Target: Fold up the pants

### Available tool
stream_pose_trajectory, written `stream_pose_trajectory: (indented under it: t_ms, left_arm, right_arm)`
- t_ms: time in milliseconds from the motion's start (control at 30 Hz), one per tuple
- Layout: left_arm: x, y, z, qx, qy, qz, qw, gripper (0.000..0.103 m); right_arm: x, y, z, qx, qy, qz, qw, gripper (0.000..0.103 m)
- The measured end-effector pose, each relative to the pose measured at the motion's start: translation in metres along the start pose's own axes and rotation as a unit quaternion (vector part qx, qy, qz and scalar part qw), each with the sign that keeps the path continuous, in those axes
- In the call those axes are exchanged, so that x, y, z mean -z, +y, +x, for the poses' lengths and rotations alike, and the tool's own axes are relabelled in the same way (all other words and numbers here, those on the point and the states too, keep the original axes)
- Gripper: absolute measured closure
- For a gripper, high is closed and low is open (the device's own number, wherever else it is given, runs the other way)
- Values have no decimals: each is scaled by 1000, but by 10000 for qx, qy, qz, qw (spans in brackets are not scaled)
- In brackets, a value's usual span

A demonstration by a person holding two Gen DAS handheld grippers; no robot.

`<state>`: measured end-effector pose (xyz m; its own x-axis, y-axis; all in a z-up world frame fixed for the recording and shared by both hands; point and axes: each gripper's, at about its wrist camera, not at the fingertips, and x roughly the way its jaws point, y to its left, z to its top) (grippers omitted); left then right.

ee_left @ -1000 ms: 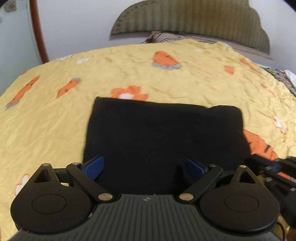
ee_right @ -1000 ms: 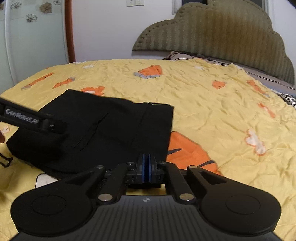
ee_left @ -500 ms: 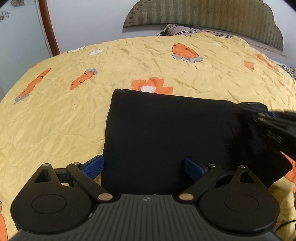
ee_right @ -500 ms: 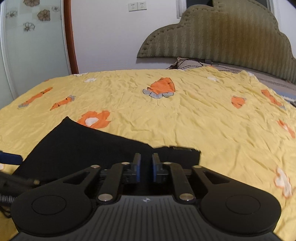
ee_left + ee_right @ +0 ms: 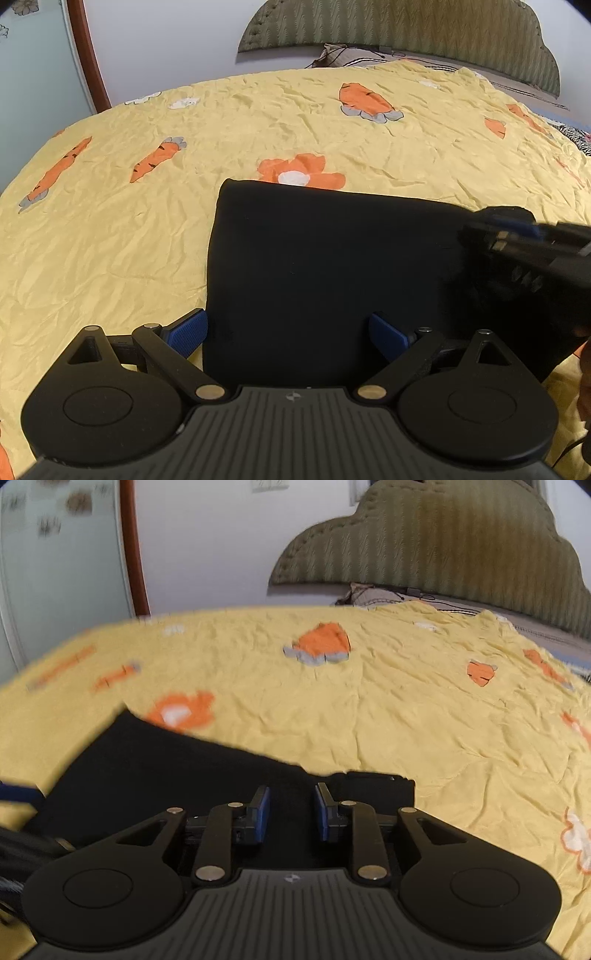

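Both grippers, left (image 5: 288, 332) and right (image 5: 291, 814), gape empty over black pants (image 5: 332, 266), whose near edge is hidden.

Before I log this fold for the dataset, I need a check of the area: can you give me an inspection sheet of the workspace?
Surface: yellow bedspread, wrinkled, carrot and flower print.
Job's things: black pants lying folded flat in a rectangle.
Clutter: nothing seen on the bedspread.
Grippers: left gripper open over the pants' near edge; right gripper partly open over their right end.
Cables: a dark cord lies by the pillow.
Surroundings: green padded headboard, white wall, glass door with wooden frame.
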<state>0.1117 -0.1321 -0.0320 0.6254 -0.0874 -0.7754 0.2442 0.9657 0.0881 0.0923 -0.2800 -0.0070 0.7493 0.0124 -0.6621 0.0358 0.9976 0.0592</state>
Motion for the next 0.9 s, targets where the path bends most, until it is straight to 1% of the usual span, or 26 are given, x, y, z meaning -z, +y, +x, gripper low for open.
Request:
stream_pose_trajectory:
  t_ms: [100, 167, 233, 267, 333, 400, 467, 533, 600, 633, 700, 733, 800, 867, 900]
  left_arm:
    - [2, 2, -1, 59, -21, -9, 10000, 7]
    - [3, 5, -2, 101, -29, -26, 9999, 7]
    - [4, 9, -2, 160, -15, -96, 9998, 7]
    - [5, 11, -2, 188, 1, -134, 9997, 7]
    - [7, 17, -4, 284, 28, -172, 9994, 7]
    - [11, 23, -7, 335, 84, -111, 9993, 7]
    - [17, 30, -13, 387, 91, -69, 9992, 7]
    - [24, 39, -18, 452, 108, -43, 9989, 6]
    - [30, 49, -24, 541, 138, -53, 9984, 6]
    - [32, 56, -27, 567, 146, -102, 9982, 6]
    - [34, 72, -32, 530, 147, -246, 9982, 6]
    - [35, 81, -35, 504, 143, -332, 9981, 6]
    - [34, 97, -39, 361, 144, -536, 9978, 9]
    - [32, 112, -41, 229, 121, -751, 9968, 10]
    - [31, 118, -42, 228, 127, -858, 9960, 10]
  right_arm:
    - [-3, 1, -3, 66, -44, 158, 9998, 78]
    - [-8, 7, -13, 72, -244, 207, 9995, 77]
    - [-14, 15, -20, -146, -362, 183, 9991, 77]
    - [-19, 20, -22, -355, -371, 187, 9985, 77]
    - [-27, 29, -18, -796, -285, 194, 9962, 77]
    - [-35, 43, -8, -1117, -150, 146, 9935, 77]
    - [-46, 65, 8, -1309, 27, -167, 9912, 77]
    - [-56, 90, 27, -1406, 160, -500, 9887, 77]
    - [-63, 114, 51, -1535, 313, -654, 9855, 77]
    - [-66, 124, 63, -1552, 406, -728, 9844, 78]
    - [-68, 140, 88, -1301, 545, -949, 9855, 78]
    - [-70, 144, 96, -1226, 528, -979, 9862, 78]
    - [-75, 143, 95, -1189, 520, -831, 9881, 77]
    - [-75, 139, 72, -1156, 278, -801, 9897, 77]
    - [-72, 136, 59, -1150, 155, -823, 9898, 77]
